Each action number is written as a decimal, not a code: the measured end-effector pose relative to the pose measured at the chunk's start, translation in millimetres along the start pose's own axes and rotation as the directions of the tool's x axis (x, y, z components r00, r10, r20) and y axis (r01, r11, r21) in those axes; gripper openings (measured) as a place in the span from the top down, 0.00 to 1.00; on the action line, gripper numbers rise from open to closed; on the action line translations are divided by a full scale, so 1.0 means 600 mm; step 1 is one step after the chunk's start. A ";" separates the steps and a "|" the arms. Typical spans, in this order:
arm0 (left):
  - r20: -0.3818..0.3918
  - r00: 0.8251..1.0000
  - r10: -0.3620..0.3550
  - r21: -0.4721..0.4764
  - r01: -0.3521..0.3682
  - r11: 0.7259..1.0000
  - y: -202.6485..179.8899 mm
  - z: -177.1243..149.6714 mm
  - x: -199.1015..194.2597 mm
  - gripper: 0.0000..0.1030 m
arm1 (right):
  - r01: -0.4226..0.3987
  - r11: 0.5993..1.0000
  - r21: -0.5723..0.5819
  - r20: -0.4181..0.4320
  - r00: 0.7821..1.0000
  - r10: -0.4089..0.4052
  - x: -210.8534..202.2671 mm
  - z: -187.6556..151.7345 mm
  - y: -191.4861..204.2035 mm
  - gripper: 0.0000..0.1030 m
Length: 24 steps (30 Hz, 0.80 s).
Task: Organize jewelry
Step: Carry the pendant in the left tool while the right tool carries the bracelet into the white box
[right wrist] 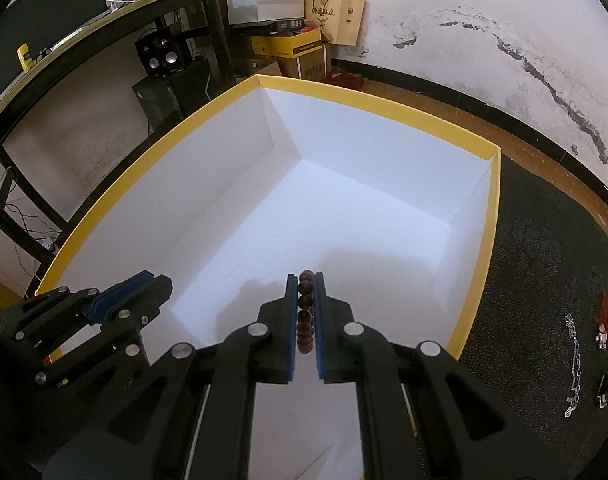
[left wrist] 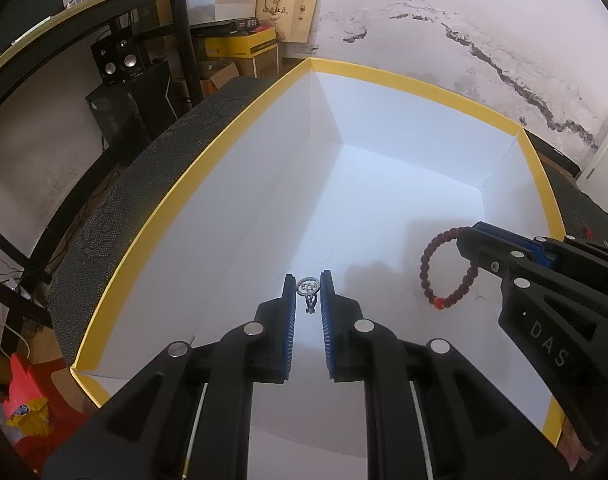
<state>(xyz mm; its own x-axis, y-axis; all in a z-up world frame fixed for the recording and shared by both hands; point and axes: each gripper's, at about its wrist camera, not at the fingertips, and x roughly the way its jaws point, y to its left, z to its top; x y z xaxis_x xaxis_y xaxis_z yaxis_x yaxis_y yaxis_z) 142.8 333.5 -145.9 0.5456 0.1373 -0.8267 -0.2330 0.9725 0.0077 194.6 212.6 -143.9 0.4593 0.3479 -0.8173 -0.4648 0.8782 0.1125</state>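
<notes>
A big white box with a yellow rim (left wrist: 240, 116) fills both views (right wrist: 384, 98). My left gripper (left wrist: 308, 286) is inside it, shut on a small silver round pendant (left wrist: 309, 286) that hangs between the blue pads. My right gripper (right wrist: 305, 280) is shut on a dark red bead bracelet (right wrist: 305, 308), held over the box floor. In the left wrist view the bracelet (left wrist: 428, 254) hangs as a loop from the right gripper (left wrist: 470, 240). The left gripper (right wrist: 144, 284) shows at the left of the right wrist view.
A silver chain necklace (right wrist: 575, 360) and a small red charm (right wrist: 603, 316) lie on the dark mat (right wrist: 536, 280) right of the box. A black desk (left wrist: 116, 0), speakers (left wrist: 120, 58) and cardboard boxes (right wrist: 292, 46) stand behind by the cracked wall.
</notes>
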 end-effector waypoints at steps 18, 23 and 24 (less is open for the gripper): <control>-0.001 1.000 0.001 0.000 -0.001 1.000 -0.001 0.000 0.000 0.88 | 0.001 1.000 0.000 0.002 1.000 -0.001 0.000 0.001 0.002 0.92; -0.003 1.000 -0.006 -0.003 0.006 1.000 -0.001 0.001 0.000 0.87 | 0.013 1.000 0.018 0.014 1.000 -0.013 -0.004 0.009 -0.003 0.92; -0.014 1.000 -0.010 -0.007 0.010 1.000 -0.002 0.001 0.002 0.77 | 0.015 0.999 0.031 0.016 1.000 -0.016 -0.007 0.012 -0.006 0.77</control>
<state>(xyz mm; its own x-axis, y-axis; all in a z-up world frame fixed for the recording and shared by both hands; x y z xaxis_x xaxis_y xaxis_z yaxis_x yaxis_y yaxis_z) 144.0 332.4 -146.6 0.5369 0.1245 -0.8344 -0.2331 0.9724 -0.0049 199.8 210.5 -136.8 0.4787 0.3393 -0.8098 -0.4341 0.8931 0.1176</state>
